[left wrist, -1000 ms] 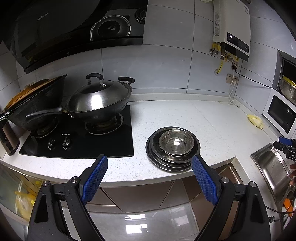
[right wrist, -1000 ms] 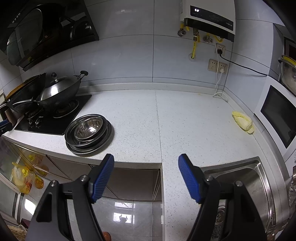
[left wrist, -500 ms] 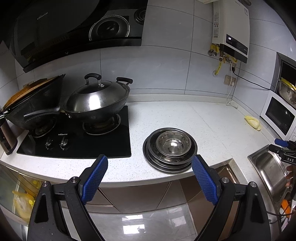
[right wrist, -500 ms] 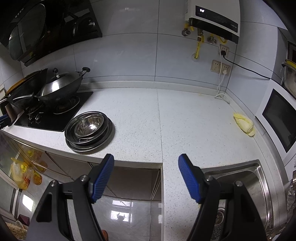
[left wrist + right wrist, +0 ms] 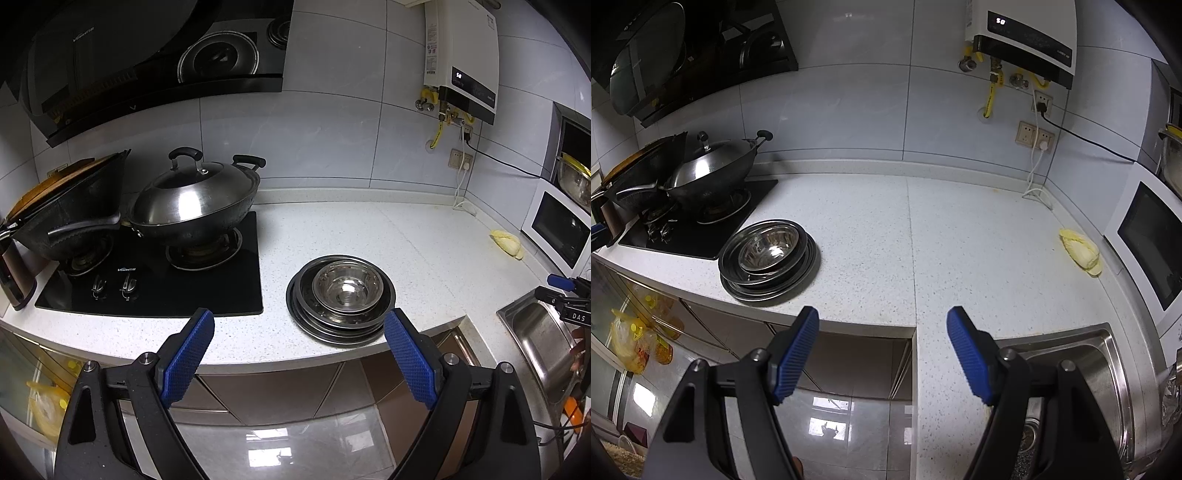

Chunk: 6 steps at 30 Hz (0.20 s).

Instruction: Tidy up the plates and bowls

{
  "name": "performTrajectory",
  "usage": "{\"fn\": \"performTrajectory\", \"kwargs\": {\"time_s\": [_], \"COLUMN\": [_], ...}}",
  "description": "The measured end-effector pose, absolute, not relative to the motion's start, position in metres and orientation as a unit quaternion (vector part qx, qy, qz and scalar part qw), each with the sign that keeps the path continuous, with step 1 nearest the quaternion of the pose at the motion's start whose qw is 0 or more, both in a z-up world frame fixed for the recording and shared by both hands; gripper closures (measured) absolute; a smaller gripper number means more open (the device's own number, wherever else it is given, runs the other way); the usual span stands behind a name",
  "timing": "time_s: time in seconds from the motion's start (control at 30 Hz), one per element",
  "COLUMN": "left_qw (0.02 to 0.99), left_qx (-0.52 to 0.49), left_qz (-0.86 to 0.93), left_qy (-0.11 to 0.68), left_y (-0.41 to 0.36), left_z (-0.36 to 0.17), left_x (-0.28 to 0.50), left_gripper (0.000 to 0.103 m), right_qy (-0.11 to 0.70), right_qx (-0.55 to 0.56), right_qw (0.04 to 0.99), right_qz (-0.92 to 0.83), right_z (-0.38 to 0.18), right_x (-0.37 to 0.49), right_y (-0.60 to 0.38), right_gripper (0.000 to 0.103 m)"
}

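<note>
A stack of steel plates with a steel bowl nested on top sits near the front edge of the white counter. It also shows in the right wrist view. My left gripper is open and empty, held off the counter's front edge, just short of the stack. My right gripper is open and empty, in front of the counter and to the right of the stack. The right gripper also shows at the far right of the left wrist view.
A black hob holds a lidded wok and a dark pan. A steel sink lies at the right, a white microwave beyond it. A yellow cloth lies on the counter.
Both grippers have drawn back and lifted slightly, so the stack sits a little farther off in both views. Both stay open. The stack has not moved.
</note>
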<state>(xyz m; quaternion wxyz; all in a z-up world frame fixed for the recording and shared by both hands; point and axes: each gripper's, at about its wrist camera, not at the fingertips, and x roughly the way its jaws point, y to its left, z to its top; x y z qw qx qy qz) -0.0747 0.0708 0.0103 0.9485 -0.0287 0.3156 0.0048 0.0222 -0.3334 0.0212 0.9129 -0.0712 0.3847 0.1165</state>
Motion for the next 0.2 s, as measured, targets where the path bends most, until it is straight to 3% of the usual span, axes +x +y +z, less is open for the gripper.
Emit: {"fn": "performTrajectory", "kwargs": {"time_s": [0.2], "left_qw": [0.948], "left_qx": [-0.032], "left_qz": [0.005], "left_qy": [0.315], "left_y": [0.0728], "left_z": [0.0101], "left_x": [-0.0728], "left_gripper": [0.013], "right_qy": [0.385], "right_qx": [-0.071], "right_qw": [0.912], "right_qz": [0.118], "right_z": [0.0196], "right_x": [0.0251], "right_y": [-0.3338], "right_gripper": [0.032]}}
